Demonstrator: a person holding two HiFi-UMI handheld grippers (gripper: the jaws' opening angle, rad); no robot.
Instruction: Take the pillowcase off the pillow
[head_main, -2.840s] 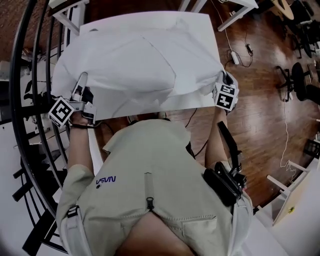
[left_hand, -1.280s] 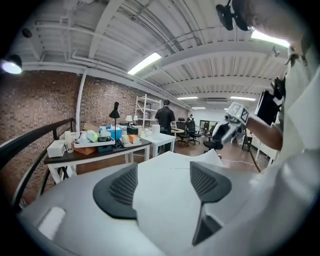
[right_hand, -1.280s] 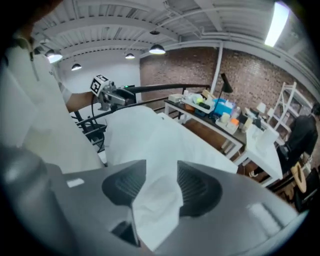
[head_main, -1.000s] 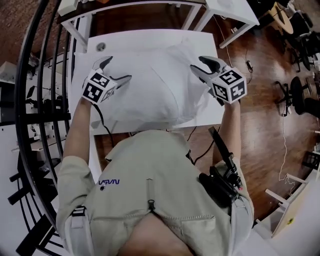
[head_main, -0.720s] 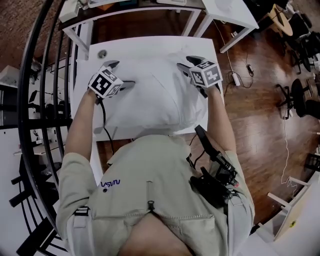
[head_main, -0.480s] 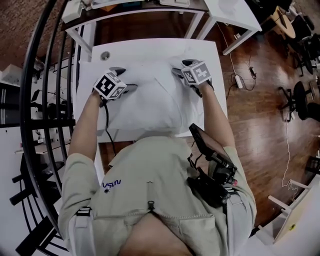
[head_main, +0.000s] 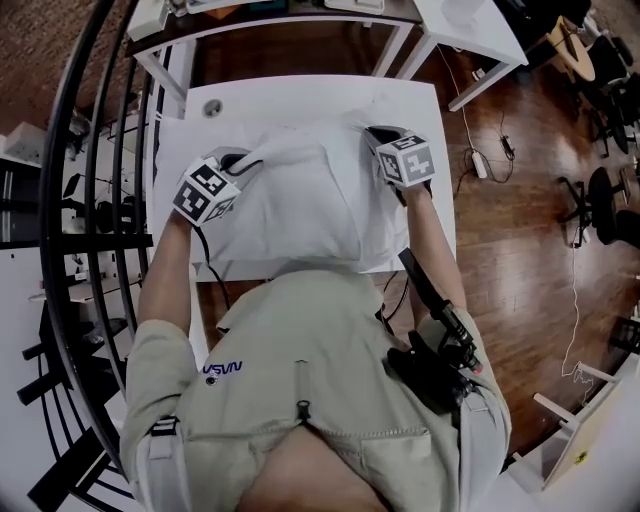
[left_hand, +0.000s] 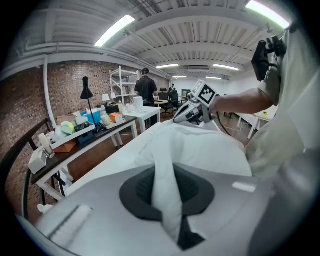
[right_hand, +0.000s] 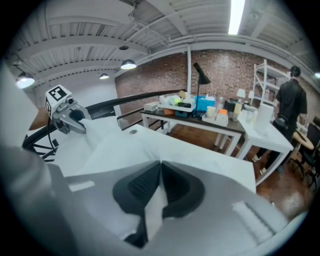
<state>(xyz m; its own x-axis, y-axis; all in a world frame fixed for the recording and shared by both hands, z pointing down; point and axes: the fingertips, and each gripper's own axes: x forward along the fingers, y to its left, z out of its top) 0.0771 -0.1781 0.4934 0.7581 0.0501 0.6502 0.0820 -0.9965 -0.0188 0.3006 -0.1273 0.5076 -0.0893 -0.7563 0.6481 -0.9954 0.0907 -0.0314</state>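
Observation:
A white pillow in its white pillowcase lies on the white table. My left gripper is at the pillow's far left corner. Its jaws are closing, and the pads pinch a raised fold of pillowcase. My right gripper is at the far right corner, shut on a thin pleat of the same fabric. In the left gripper view the left gripper faces the right gripper across the pillow. In the right gripper view the right gripper faces the left gripper.
A round cable hole sits in the table's far left corner. A black curved railing runs along the left. Beyond the table stands a bench with lamp and boxes, and a person stands further off.
Both grippers moved from the pillow's near corners to its far end. There their open jaws came together on the pillowcase, which now bunches up at both corners.

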